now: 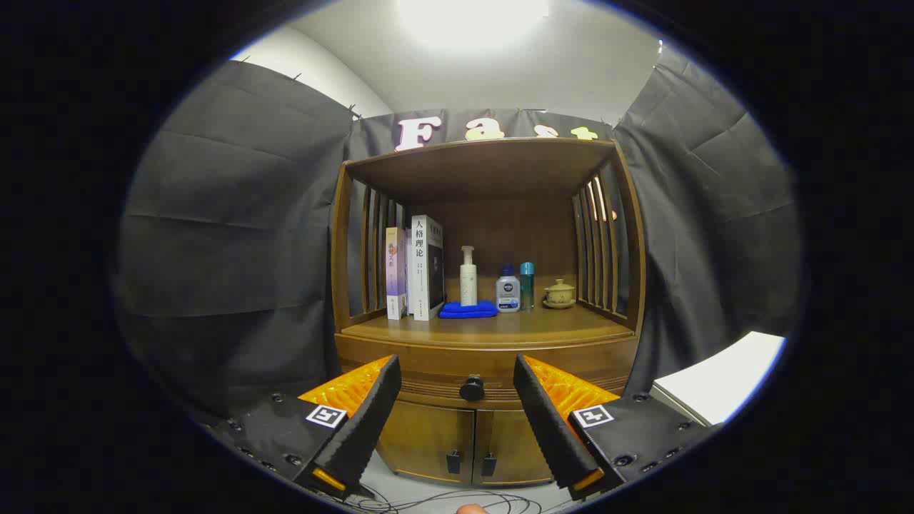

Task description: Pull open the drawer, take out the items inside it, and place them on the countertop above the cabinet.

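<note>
A brown wooden cabinet [485,335] stands ahead of me against the booth wall. Its drawer [428,371] is closed, with a dark round knob [472,388] at its middle. The countertop [493,327] above it carries several items under a shelf roof. My gripper [457,371] is open, some way back from the cabinet. The knob shows in the gap between the two fingertips, beyond them. Nothing is held. The drawer's contents are hidden.
On the countertop stand books [418,268], a white pump bottle [468,277] on a blue cloth [468,310], a small bottle [508,289], a teal bottle [527,284] and a lidded cup [559,293]. Two lower doors [457,435] sit under the drawer. A white table edge [721,378] lies right. Cables [443,500] lie on the floor.
</note>
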Demonstrator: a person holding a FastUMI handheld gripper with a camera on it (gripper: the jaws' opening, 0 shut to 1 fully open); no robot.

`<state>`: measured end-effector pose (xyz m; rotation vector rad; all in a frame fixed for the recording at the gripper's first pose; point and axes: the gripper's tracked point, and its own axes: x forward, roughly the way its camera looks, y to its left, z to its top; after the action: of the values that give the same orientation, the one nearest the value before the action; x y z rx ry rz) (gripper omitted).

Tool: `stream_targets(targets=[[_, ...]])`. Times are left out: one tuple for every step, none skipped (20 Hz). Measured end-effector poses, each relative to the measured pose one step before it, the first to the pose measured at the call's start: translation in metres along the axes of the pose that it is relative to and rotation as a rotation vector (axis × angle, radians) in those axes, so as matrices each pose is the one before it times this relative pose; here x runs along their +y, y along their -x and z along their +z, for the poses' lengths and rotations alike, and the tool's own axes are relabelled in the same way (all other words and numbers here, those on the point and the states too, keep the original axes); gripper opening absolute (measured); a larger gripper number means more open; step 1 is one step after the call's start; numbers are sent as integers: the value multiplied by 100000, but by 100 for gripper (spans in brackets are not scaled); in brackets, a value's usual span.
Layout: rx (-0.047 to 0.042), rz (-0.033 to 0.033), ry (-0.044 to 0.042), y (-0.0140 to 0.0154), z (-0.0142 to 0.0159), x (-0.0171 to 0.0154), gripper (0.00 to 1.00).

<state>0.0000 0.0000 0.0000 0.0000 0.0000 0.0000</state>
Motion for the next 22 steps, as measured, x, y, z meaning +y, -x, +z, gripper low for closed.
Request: stream_targets(targets=[[-215,-174,-19,-27,55,-107,99],[-476,-171,-78,26,156,-23,99],[-235,-182,-144,56,94,-45,99],[-302,27,-186,6,17,-12,99],[-218,-176,-10,-23,53,-50,99],[94,-138,115,-34,-76,-75,99],[31,54,-28,-53,-90,37,99],[79,51,-45,-32,-32,-1,99],[-7,-135,-47,14,-2,-43,99],[-37,107,-105,17,47,25,99],[41,90,-159,21,36,53,99],[-25,92,-72,2,-11,-19,99],[-194,8,80,-50,-39,66,99],[-111,89,142,22,34,40,99],[-122,77,53,-72,22,13,99],[-107,174,-133,-28,39,45,99],[-42,207,-154,-53,-52,46,99],[-148,93,-107,-74,36,41,99],[-214,246,66,-91,12,29,99],[-157,153,356,-148,61,18,99],[-78,-136,393,-175,-104,-80,99],[-159,133,101,-177,38,-24,99]])
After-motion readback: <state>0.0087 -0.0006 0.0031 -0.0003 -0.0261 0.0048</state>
